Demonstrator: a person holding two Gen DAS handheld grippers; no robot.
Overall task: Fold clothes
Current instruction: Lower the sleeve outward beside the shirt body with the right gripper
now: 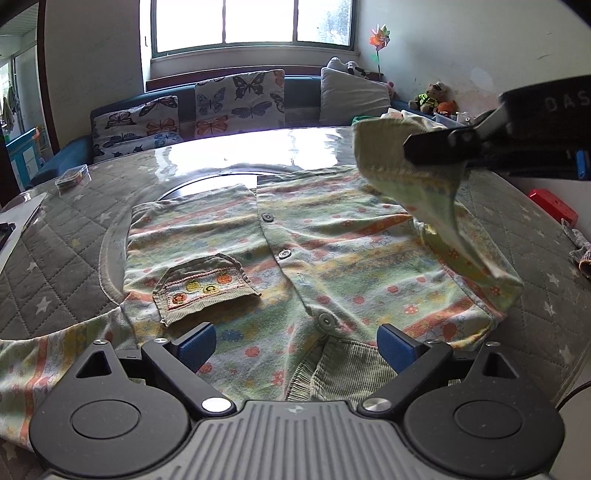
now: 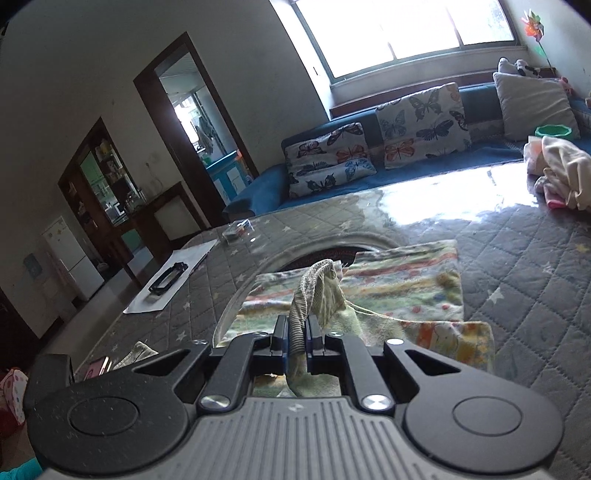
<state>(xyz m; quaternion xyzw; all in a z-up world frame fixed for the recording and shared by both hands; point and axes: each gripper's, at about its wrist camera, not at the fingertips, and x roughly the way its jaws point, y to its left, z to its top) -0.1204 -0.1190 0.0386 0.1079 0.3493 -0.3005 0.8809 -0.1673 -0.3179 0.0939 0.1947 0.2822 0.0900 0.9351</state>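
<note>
cardigan point(image 1: 295, 258) near hem hidden behind left gripper point(image 1: 295, 347) body, left sleeve point(image 1: 22, 373) cut by frame edge, small clear box point(image 1: 73, 176) contents unresolvable

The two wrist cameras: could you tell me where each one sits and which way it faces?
Left wrist: sits low behind the open left gripper, facing across the shirt toward the window; the right gripper shows too.
Right wrist: sits raised behind the right gripper, shut on the sleeve, facing the sofa and doorways.
Shared: shirt, quilted table cover, butterfly cushions, window.
</note>
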